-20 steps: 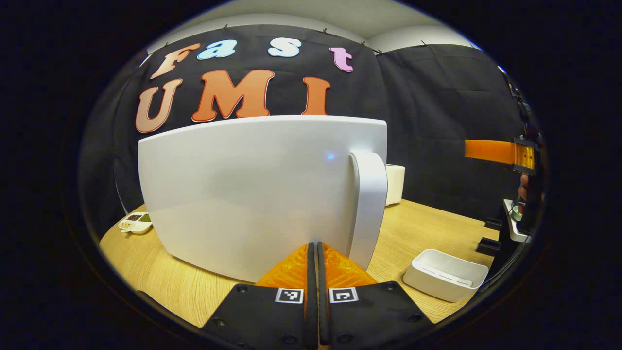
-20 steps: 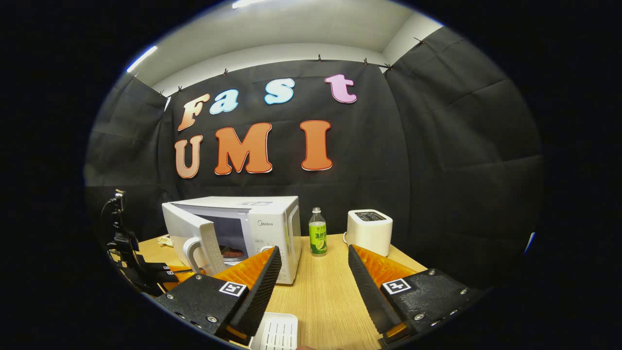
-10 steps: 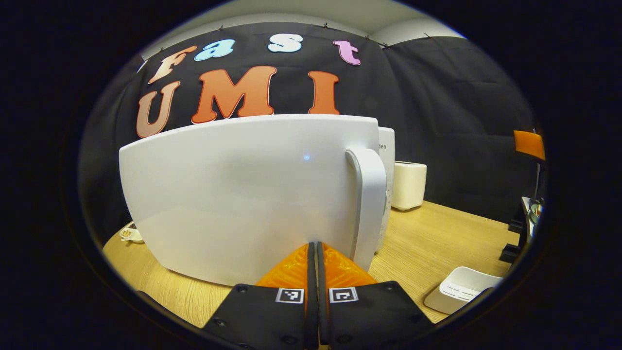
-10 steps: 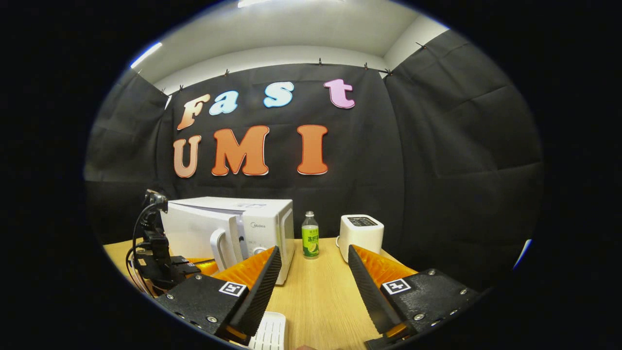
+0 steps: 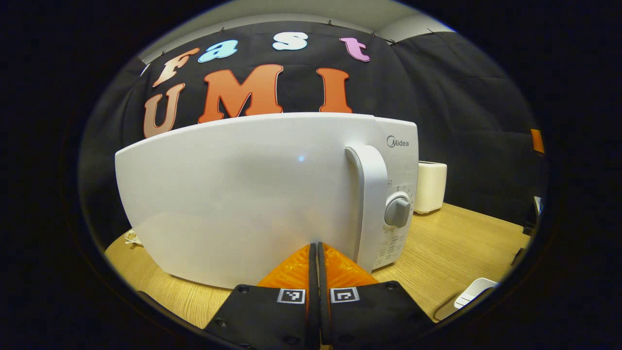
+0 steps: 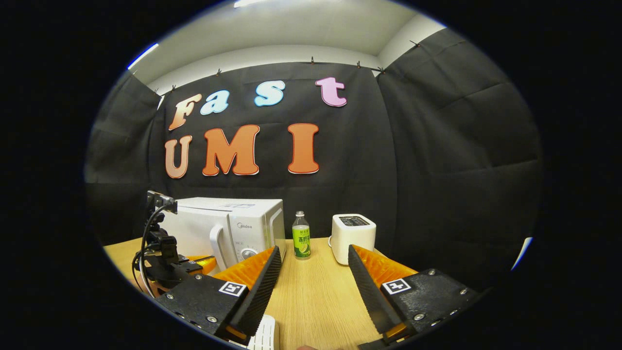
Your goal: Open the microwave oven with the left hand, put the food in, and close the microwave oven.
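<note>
White microwave door (image 5: 243,194) — left gripper (image 5: 315,253) pressed closed

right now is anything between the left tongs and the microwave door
No. The left tongs, shut and empty, point straight at the microwave door just left of its handle, with nothing visible between. The door looks closed.

A recording booth is indicated: black cloth walls (image 6: 437,146) are clipped up around a wooden table (image 6: 316,296) set with kitchen appliances.
</note>
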A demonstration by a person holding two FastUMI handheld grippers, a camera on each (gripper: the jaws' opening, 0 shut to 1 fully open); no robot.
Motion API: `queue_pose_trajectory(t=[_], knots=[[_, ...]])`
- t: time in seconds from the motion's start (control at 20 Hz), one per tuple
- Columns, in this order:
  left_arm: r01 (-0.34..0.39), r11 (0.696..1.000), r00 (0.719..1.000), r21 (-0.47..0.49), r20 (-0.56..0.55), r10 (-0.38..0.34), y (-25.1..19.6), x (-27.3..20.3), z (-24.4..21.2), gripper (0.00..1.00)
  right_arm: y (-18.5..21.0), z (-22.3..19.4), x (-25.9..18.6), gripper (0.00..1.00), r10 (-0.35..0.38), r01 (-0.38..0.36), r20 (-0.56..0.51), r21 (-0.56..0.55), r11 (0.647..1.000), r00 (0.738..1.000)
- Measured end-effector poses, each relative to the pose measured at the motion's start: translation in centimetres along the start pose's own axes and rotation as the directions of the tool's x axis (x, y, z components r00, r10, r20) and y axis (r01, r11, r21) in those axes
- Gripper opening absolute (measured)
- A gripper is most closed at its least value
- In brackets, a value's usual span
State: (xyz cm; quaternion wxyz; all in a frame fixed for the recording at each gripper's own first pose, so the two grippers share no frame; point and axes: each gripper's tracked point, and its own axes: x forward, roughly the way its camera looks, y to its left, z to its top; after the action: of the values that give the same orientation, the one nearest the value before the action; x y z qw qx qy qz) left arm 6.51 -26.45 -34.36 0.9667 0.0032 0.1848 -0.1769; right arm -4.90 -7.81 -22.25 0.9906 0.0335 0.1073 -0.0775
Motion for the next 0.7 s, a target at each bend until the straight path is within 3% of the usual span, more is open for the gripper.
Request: queue_pose_trajectory(t=[0.1,0.15,0.4,0.55,0.7], knots=[[-0.003,1.0,1.0,0.003,-0.001,0.003,0.0,0.2,0.1,0.0,0.4,0.0,0.1,0.86,0.005,-0.005,0.004,0.004,1.0,1.0],[-0.014,1.0,1.0,0.017,-0.012,0.014,0.2,0.9,0.0,0.05,0.5,0.1,0.1,0.86,0.008,-0.008,0.005,0.001,1.0,1.0],[-0.01,0.999,0.999,0.049,-0.044,0.012,0.4,0.4,0.5,0.05,1.2,0.8,-0.6,0.86,0.02,-0.02,0.01,-0.014,1.0,1.0],[-0.008,0.999,1.0,0.045,0.011,0.007,1.3,-1.9,3.6,0.05,1.2,2.3,-0.7,0.86,0.018,-0.017,0.034,-0.037,0.999,0.999],[-0.05,0.996,0.996,0.069,0.084,0.044,3.6,-5.2,8.5,0.05,1.9,4.2,-0.6,0.87,0.023,-0.02,0.053,-0.06,0.998,0.998]])
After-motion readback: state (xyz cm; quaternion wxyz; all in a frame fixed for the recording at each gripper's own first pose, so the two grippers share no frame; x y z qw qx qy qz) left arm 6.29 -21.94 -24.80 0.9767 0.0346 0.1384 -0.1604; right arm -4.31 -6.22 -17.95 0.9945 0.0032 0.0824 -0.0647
